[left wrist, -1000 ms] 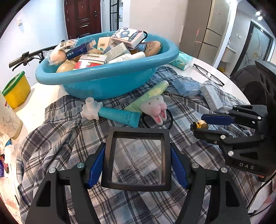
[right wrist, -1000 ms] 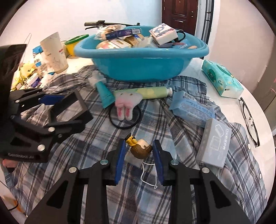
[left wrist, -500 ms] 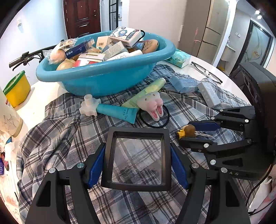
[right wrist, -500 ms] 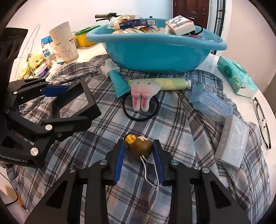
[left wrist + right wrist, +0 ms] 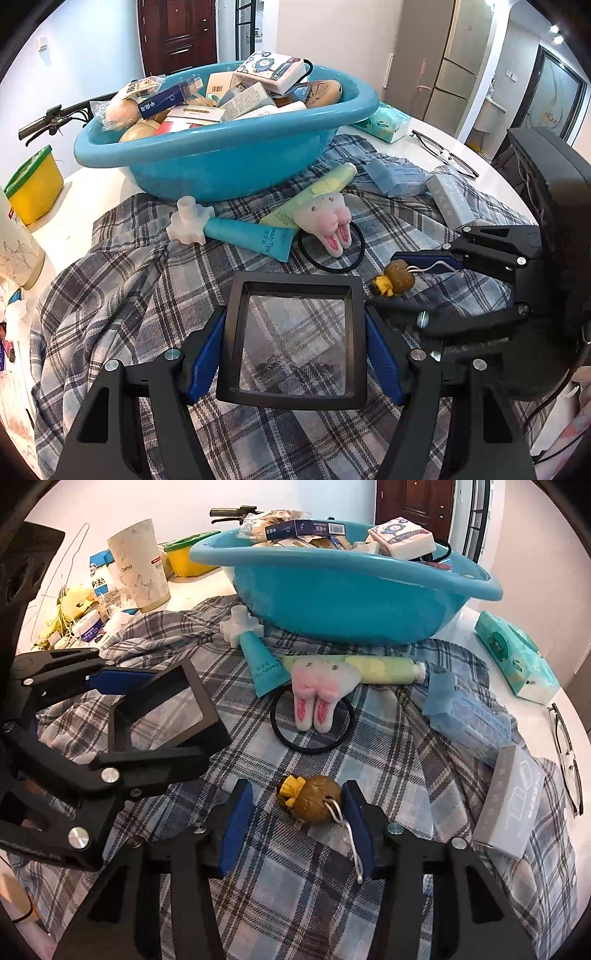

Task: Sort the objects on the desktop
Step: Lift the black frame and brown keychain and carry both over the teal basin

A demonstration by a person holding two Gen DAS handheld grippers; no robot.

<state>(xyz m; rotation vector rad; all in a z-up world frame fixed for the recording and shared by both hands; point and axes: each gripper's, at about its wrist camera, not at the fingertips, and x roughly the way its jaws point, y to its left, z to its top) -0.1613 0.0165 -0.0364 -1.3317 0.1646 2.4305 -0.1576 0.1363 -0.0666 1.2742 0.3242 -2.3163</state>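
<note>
Left gripper [image 5: 293,339] pinches the black magnifier [image 5: 295,338]; right gripper [image 5: 299,812] spread around the brown keychain [image 5: 314,804]. Far off, the heaped blue basin [image 5: 229,162] crowds the plaid cloth [image 5: 147,295].

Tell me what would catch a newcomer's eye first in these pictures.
The big blue basin, heaped with boxes and packets, sits at the far edge of the plaid cloth. Up front, the left gripper clamps a black square frame, while the right gripper's open jaws flank a small brown charm.
</note>
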